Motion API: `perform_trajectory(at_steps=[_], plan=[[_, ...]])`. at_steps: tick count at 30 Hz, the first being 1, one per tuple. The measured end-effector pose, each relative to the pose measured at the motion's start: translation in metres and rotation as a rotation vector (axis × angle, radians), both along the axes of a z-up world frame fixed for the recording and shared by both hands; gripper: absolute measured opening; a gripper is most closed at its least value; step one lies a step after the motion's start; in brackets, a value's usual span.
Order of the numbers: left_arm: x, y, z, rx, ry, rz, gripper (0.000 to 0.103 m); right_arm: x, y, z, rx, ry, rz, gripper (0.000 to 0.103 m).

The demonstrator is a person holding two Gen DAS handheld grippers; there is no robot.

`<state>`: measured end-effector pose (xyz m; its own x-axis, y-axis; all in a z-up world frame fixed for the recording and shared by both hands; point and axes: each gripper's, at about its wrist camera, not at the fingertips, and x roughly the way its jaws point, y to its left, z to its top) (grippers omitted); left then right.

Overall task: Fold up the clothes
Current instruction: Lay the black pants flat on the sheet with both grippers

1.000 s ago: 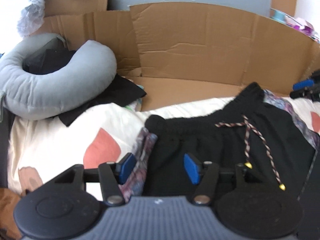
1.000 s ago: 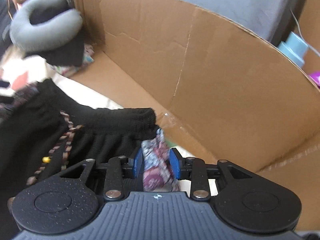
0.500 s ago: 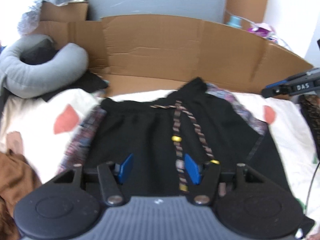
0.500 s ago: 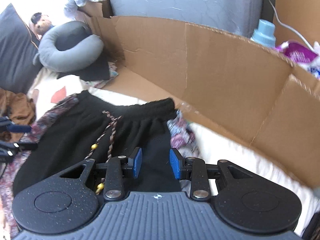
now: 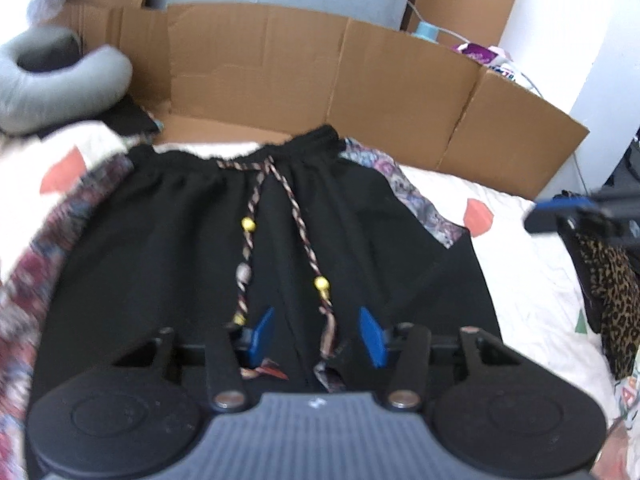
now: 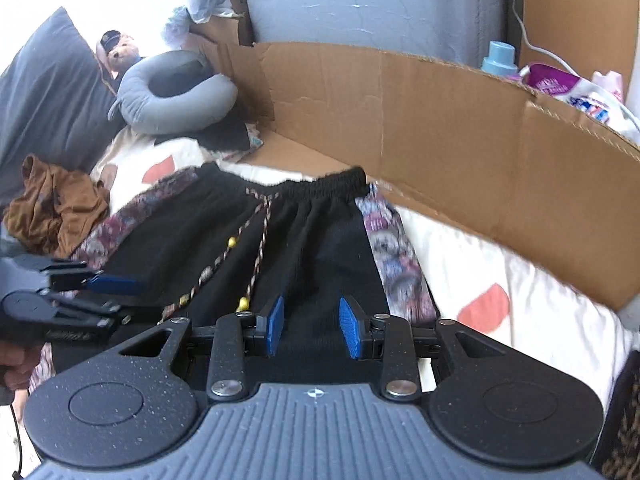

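Both grippers pulled back from the waistband, leaving the black shorts [image 5: 168,248] flat
Left gripper [image 5: 316,332] and right gripper [image 6: 310,326] hover agape, empty; grab one side edge, fold across evenly

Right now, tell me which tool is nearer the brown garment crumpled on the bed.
Left. The left tool hovers over the shorts' left edge, just below the brown garment. The right tool sits above the shorts' right half, farther from it.

Black linkage arms with silver screws are seen on each gripper. Blue pads [image 6: 274,323] are fitted to the fingers, behind a ribbed grey housing.
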<state>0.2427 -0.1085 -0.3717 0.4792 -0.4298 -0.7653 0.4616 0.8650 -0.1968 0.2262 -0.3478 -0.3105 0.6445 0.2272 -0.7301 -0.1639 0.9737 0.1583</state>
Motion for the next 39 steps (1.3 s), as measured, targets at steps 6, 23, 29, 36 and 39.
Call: perform_trajectory(at_steps=[6, 23, 29, 36, 39], plan=[[-0.012, -0.01, -0.016, -0.001, 0.035, -0.017, 0.024, -0.028, -0.004, -0.022, 0.042, 0.05, -0.041, 0.038], [-0.006, -0.006, -0.054, -0.09, 0.177, 0.08, 0.024, -0.061, -0.002, -0.056, 0.093, 0.127, -0.102, 0.038], [0.008, 0.002, -0.065, -0.173, 0.255, 0.158, 0.024, -0.061, -0.002, -0.056, 0.084, 0.139, -0.094, 0.038], [0.018, 0.021, -0.078, -0.306, 0.344, 0.262, 0.024, -0.063, -0.002, -0.058, 0.069, 0.153, -0.086, 0.038], [0.02, 0.033, -0.083, -0.377, 0.39, 0.32, 0.022, -0.063, -0.002, -0.059, 0.072, 0.159, -0.088, 0.038]])
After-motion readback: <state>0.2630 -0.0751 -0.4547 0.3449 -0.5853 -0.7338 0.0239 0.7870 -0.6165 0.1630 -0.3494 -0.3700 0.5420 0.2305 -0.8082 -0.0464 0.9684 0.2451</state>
